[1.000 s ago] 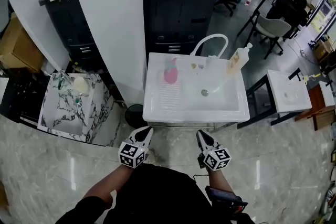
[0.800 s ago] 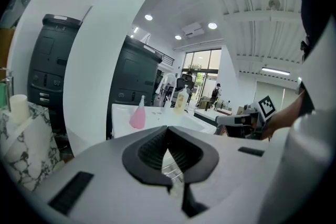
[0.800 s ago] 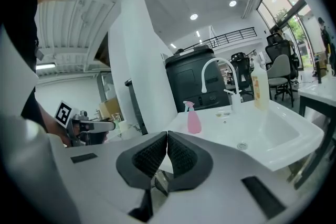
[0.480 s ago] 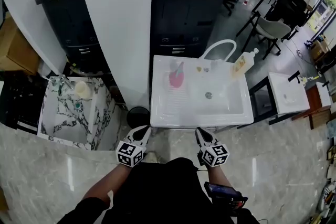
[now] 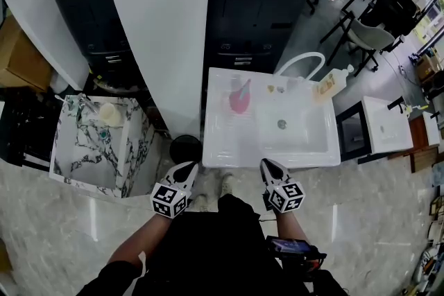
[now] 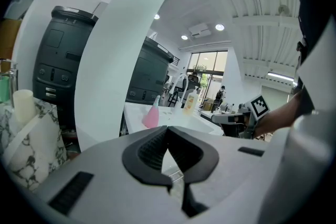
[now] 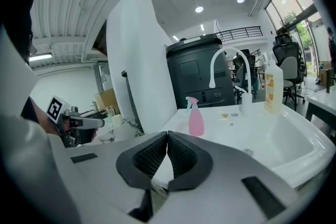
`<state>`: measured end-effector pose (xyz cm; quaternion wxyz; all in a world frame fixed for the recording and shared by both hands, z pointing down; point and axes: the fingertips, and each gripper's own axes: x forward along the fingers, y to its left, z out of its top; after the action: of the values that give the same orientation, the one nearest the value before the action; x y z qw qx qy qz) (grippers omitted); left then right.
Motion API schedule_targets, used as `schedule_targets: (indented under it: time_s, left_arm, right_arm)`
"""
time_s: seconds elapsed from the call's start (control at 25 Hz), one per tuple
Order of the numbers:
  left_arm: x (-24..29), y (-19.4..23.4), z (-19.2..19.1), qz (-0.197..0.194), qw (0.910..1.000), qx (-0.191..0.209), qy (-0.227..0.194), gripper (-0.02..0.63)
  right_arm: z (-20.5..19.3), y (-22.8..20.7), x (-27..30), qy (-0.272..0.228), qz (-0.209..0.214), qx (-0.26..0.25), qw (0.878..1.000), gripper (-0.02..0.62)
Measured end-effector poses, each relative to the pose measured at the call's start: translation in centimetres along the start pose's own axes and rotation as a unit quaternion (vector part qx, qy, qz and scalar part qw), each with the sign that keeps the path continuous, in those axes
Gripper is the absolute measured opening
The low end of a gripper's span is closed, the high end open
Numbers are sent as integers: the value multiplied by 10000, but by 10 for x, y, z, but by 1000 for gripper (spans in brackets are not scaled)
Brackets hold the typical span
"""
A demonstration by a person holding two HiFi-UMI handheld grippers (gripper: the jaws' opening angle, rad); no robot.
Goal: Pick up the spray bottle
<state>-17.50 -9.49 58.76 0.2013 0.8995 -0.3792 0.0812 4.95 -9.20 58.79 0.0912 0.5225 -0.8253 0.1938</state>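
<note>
Clenched and empty: left gripper (image 5: 185, 168) and right gripper (image 5: 268, 166), just short of the near edge of the white sink counter (image 5: 229, 157).
Head view: glossy marbled floor (image 5: 388, 218). Pink spray bottle (image 5: 239, 98) stands on the counter's ribbed left half, with the bowl (image 5: 295, 138) to its right. Yellow bottle (image 5: 331, 80) sits at the far right corner beside the curved white tap (image 5: 302, 59). A veined marble basin (image 5: 83, 149) is off to the left. Left gripper view: jaws together, nothing between them, pink bottle beyond. Right gripper view: jaws together, bare; the bottle stands upright, well apart from them.
</note>
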Motion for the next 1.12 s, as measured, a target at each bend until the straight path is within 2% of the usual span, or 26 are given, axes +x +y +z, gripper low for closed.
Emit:
schedule_targets:
  time_s: [0.64,1.12]
  left_arm:
    - [78,8,44,229,9997,94,-82,8]
    - [125,15,69,501,9987,103,-26,8]
  right_arm:
    - [49,-65,73,10,543,-412,9977,26]
    - [65,-102,147,88,1102,-330,9933,26]
